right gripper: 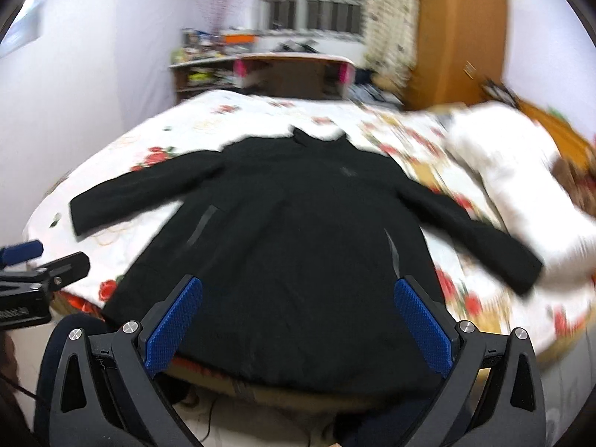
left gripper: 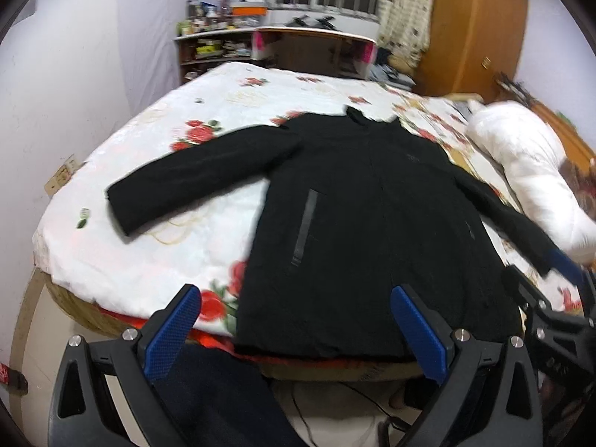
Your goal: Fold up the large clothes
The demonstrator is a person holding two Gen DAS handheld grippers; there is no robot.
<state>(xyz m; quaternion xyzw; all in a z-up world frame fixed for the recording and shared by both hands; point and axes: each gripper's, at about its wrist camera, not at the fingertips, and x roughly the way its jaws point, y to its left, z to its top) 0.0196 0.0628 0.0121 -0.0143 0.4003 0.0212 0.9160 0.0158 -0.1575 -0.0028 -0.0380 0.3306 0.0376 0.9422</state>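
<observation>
A large black jacket (left gripper: 346, 205) lies flat and front-up on the floral bed (left gripper: 156, 246), collar toward the far side, both sleeves spread out, hem at the near edge. In the right wrist view the same jacket (right gripper: 290, 223) fills the middle. My left gripper (left gripper: 296, 320) is open, held above the hem near the jacket's left half, with nothing between its blue pads. My right gripper (right gripper: 298, 316) is also open and hovers over the hem's middle, holding nothing. The right gripper (left gripper: 551, 298) shows at the right edge of the left wrist view. The left gripper (right gripper: 33, 272) shows at the left edge of the right wrist view.
A white puffy coat (left gripper: 529, 171) lies on the bed to the right, touching the jacket's right sleeve end. A cluttered desk and shelves (left gripper: 260, 44) stand beyond the bed, a wooden wardrobe (left gripper: 473, 26) at the back right. A wall runs along the left.
</observation>
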